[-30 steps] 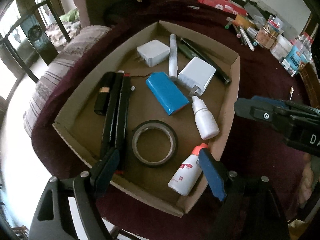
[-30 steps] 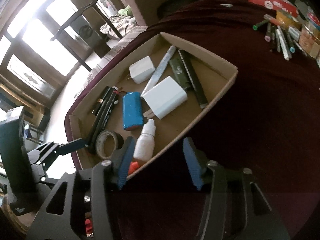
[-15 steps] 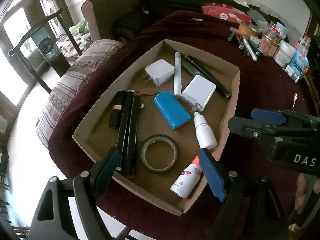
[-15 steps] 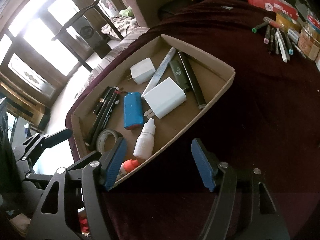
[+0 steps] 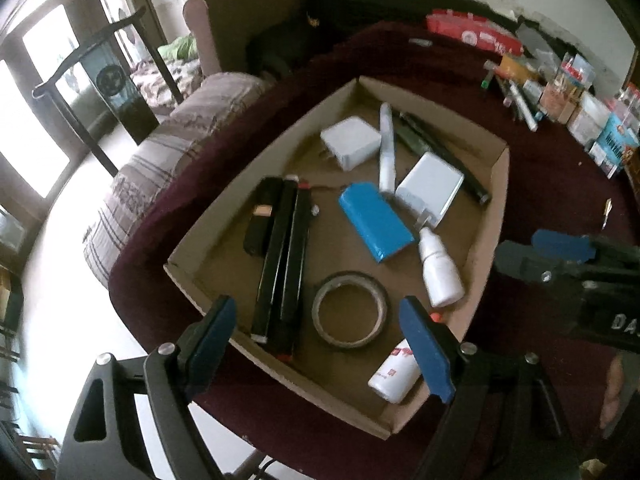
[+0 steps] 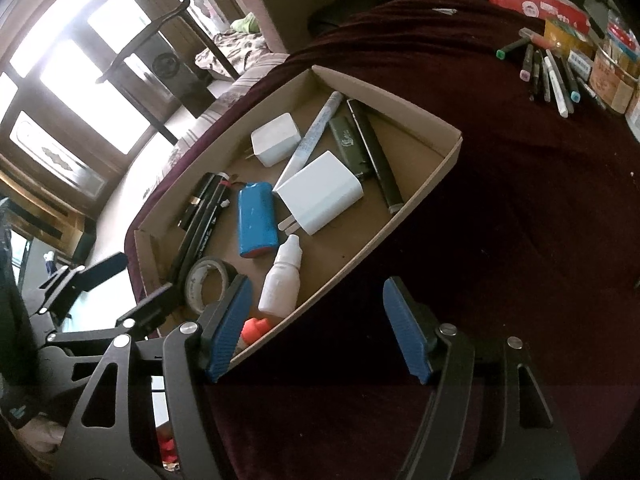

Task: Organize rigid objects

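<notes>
Maroon cloth (image 6: 500, 220) bare beside cardboard tray (image 5: 498, 216); left gripper (image 5: 320, 344), right gripper (image 6: 316, 324) both spread, empty, above tray's near rim.

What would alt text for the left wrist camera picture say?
A shallow cardboard tray on a maroon cloth holds two white chargers, a blue battery pack, a tape roll, small white bottles and black pens. The open left gripper hovers above its near edge.
</notes>
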### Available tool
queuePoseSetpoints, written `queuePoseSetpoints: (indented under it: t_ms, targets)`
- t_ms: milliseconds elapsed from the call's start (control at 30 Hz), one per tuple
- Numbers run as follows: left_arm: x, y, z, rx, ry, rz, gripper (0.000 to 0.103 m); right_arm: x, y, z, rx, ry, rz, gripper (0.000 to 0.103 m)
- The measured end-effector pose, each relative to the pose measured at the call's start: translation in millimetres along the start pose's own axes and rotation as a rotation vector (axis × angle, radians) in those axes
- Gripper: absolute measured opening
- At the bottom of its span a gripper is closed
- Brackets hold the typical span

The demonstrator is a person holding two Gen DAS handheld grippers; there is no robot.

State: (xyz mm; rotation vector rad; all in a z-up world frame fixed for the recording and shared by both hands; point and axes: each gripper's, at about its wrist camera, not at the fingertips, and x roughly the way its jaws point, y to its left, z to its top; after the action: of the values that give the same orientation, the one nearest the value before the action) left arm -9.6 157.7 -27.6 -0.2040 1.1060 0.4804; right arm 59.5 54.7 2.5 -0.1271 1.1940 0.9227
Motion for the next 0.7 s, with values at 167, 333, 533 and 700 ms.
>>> queuePoseSetpoints:
  t_ms: [167, 333, 533, 700]
  targets:
    - [0, 0, -2, 0.008, -0.003, 0.003, 0.084, 1, 1, 1, -0.002, 0.003, -0.009, 0.069]
    - [2, 6, 2, -0.007, -0.007, -0.006, 0.084, 4, 3, 3, -0.005, 0.008, -0.026, 0.069]
    - [5, 8, 8, 0.004, -0.015, -0.019, 0.084, 4, 8, 9, 0.010, -0.003, -0.018, 0.084]
    - [5, 12, 13, -0.006, -0.009, -0.063, 0.084, 7, 13, 15, 0.006, -0.012, -0.022, 0.084]
